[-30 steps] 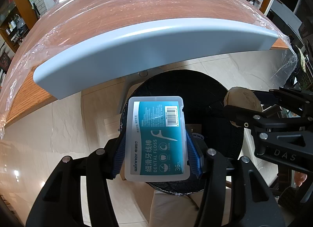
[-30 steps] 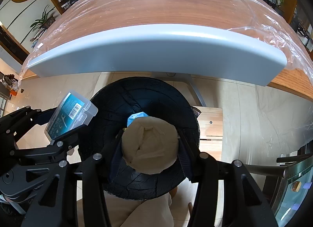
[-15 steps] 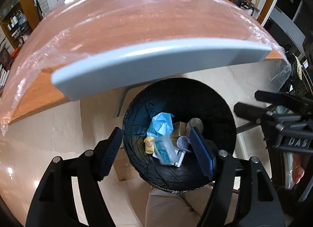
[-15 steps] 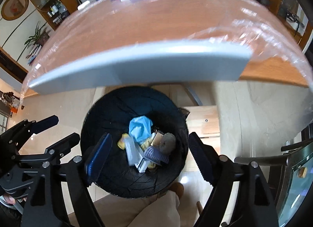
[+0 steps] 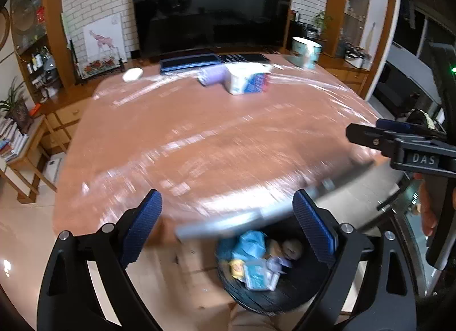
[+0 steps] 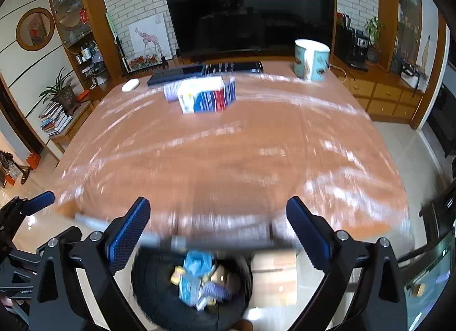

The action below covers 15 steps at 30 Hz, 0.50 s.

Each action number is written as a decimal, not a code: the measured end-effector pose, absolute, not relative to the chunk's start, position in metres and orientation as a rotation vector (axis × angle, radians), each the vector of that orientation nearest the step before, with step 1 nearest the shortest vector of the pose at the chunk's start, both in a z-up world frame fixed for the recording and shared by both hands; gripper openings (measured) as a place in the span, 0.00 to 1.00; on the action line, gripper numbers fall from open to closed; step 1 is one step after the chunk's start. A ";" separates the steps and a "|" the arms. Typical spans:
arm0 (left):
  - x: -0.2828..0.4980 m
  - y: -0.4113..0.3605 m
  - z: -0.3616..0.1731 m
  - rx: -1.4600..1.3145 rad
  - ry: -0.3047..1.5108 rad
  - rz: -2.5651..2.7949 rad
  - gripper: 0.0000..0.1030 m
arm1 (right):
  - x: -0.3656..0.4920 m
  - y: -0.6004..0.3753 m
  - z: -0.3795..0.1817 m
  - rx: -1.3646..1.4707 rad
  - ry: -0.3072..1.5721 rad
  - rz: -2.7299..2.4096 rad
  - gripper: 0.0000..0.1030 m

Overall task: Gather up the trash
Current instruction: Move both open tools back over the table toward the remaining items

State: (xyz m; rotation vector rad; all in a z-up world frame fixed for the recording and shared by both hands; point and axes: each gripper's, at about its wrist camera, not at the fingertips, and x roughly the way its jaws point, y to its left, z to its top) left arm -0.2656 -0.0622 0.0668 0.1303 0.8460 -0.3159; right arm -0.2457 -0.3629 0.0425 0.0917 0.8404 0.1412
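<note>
- Left hand-held gripper (image 5: 228, 225): jaws wide apart, have just been opening, nothing btwn the blue pads. Right hand-held gripper (image 6: 218, 230): same, jaws spread wide, just been opening, empty.
- Below both, on the floor just off the desk's near edge: black bin (image 6: 148, 288) w/ trash in it – blue crumple (image 5: 249, 245), teal floss box (image 5: 255, 275), a yellowish bit, a beige lump. So this drop looks done; both grippers are free.
- Step in hand, my read: btwn drops, turning from bin to desk (image 6: 228, 160) for more.
- Still on desk, toward far edge: white/blue/red carton (image 6: 206, 97) w/ a lilac roll (image 6: 171, 91) touching its left side. Likely next trash. A teal mug (image 6: 310, 60) at far right corner, white puck (image 6: 130, 85) at far left, dark flat keyboard-like slabs along far edge – prob. not trash, can't be sure.
- Next move calls for: reach across to far half of desk, jaws kept open, one item per gripper; carton is wide, needs near-full spread.
- Hard to tell: heavy motion blur over desk's near edge and its plastic cover; bin contents smeared, small bits not identifiable. Bin partly cut by the grey desk rim (image 5: 228, 222) and gripper arms. The right gripper shows only partly at left view's right edge.
</note>
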 end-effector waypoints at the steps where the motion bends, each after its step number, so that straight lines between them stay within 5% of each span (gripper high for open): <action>1: -0.256 -0.059 0.068 0.134 0.842 -0.308 0.91 | -0.233 -0.358 0.044 0.081 0.839 0.135 0.93; 15: -0.137 -0.038 0.056 0.189 0.889 -0.300 0.91 | -0.108 -0.324 0.015 0.164 0.932 0.086 0.93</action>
